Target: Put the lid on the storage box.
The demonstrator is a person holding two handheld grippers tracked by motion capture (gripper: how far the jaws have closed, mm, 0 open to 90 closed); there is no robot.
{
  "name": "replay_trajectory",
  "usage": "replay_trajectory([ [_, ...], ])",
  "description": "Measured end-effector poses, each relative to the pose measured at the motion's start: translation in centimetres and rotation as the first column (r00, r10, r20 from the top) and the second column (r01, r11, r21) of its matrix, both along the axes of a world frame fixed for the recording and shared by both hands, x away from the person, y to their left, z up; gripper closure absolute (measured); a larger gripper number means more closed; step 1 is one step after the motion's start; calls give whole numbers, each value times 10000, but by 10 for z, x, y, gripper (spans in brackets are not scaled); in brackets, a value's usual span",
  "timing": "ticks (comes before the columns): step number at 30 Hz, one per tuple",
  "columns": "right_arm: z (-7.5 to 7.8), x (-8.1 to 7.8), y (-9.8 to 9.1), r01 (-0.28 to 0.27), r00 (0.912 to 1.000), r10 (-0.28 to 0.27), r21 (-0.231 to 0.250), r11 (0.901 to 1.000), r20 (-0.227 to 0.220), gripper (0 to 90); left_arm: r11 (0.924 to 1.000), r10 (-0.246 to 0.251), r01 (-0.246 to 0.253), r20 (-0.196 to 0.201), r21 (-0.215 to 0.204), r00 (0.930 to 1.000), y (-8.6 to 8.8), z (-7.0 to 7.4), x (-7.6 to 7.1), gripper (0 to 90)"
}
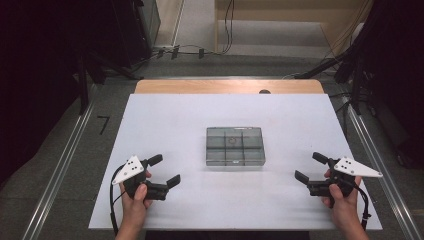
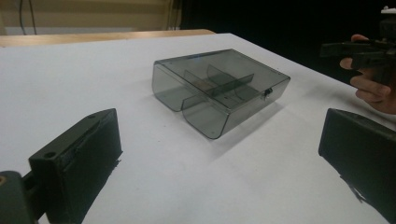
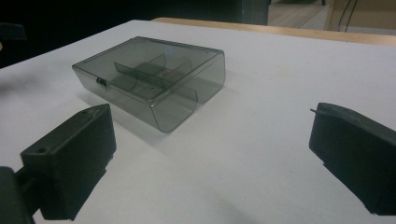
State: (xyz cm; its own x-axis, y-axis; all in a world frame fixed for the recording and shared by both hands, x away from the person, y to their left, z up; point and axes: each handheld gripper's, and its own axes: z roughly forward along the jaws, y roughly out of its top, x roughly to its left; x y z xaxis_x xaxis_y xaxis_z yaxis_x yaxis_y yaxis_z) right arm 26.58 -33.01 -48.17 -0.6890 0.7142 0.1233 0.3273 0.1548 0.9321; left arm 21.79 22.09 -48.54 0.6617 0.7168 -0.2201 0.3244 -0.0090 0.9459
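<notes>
Lying at the middle of the white desk [image 1: 165, 115], the smoky clear compartment box [image 1: 235, 145] is sitting flat with its lid down and its long axis running left to right. Both tongs are hovering at the near edge, well apart from it: the left tongs [image 1: 165, 171] are standing near-left of the box, the right tongs [image 1: 311, 167] near-right, each angling inward and toward the far side. Both are released, jaws spread wide with nothing between them. Distances are looking about equal, so neither hand is judged nearer.

From the left gripper view, the box [image 2: 219, 88] is presenting a rounded short end and a small dark latch [image 2: 267, 93] on its long side; the right gripper view is showing the same latch [image 3: 100, 82] facing the near edge. Inner dividers are showing through the lid; contents cannot be made out.

Nothing is standing between tongs and box. A wooden strip [image 1: 230, 86] is bordering the far edge, cables beyond.
</notes>
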Motion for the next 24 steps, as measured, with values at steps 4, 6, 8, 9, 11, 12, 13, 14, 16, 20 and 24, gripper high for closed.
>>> replay_trajectory([
  [4, 1, 1, -9, 227, 9997, -227, 169, 9996, 0, 0, 9996, 277, -277, 13, 94, 9996, 11, -1, -1, 0],
  [6, 1, 1, -12, 292, 9996, -292, 196, 9994, -30, 0, 9992, 388, -388, -9, 52, 9992, 15, -2, -2, 0],
  [8, 1, 2, -16, 419, 9991, -419, 146, 9990, -14, 0, 9989, 473, -473, 16, 77, 9989, 20, -2, -2, 0],
  [9, 1, 2, -17, 427, 9991, -427, 122, 9990, 14, 0, 9987, 508, -509, 59, 73, 9987, 21, -2, -2, 0],
  [11, 1, 2, -21, 480, 9988, -480, 163, 9987, 7, 0, 9981, 588, -591, 130, 192, 9982, 24, -1, -2, 0],
  [12, 1, 1, -22, 508, 9987, -508, 180, 9985, -12, 0, 9980, 605, -607, 129, 168, 9981, 26, -1, -2, 0],
  [13, 2, 1, -24, 574, 9983, -574, 175, 9982, -14, 0, 9978, 660, -661, 151, 88, 9977, 28, -1, -3, 0],
  [14, 1, 1, -26, 595, 9982, -595, 180, 9981, 11, 0, 9976, 678, -679, 151, 92, 9976, 30, -1, -3, 0],
  [16, 1, 1, -29, 690, 9976, -690, 171, 9975, -10, 0, 9971, 755, -755, 121, 14, 9971, 33, -2, -3, 0],
  [20, 0, 3, -36, 1271, 9919, -1270, -144, 9918, 60, 0, 9967, 811, -811, 79, -2, 9967, 37, -4, -2, 0],
  [24, -1, 4, -43, 1386, 9903, -1385, -99, 9903, 79, 0, 9966, 821, -821, 87, 11, 9966, 40, -5, -2, 0],
])
